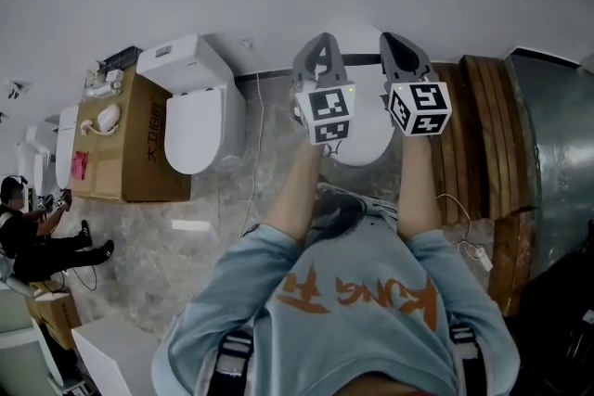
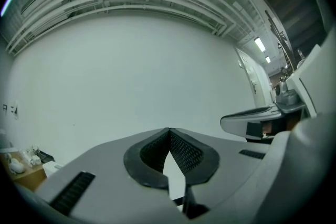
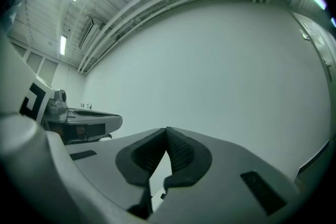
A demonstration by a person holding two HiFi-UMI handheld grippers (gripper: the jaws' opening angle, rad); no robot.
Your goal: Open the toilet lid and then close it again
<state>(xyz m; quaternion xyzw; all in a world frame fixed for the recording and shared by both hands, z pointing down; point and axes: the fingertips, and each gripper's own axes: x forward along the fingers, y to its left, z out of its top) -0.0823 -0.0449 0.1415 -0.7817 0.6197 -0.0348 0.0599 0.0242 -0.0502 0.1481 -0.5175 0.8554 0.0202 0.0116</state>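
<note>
A white toilet (image 1: 364, 144) stands against the wall straight ahead in the head view, its lid down, mostly hidden behind my two raised grippers. My left gripper (image 1: 318, 46) is held high in front of it, shut with nothing in it. Beside it, my right gripper (image 1: 397, 44) is also shut and empty. Both point level at the bare white wall. In the left gripper view the jaws (image 2: 169, 131) meet at the tips against the wall, and the right gripper (image 2: 257, 122) shows at the right. In the right gripper view the jaws (image 3: 167, 130) are likewise shut.
A second white toilet (image 1: 195, 111) with its lid down stands to the left, next to a cardboard box (image 1: 130, 144). Stacked wooden boards (image 1: 478, 134) and a metal duct (image 1: 557, 162) stand at the right. A person (image 1: 32, 241) sits on the floor at far left.
</note>
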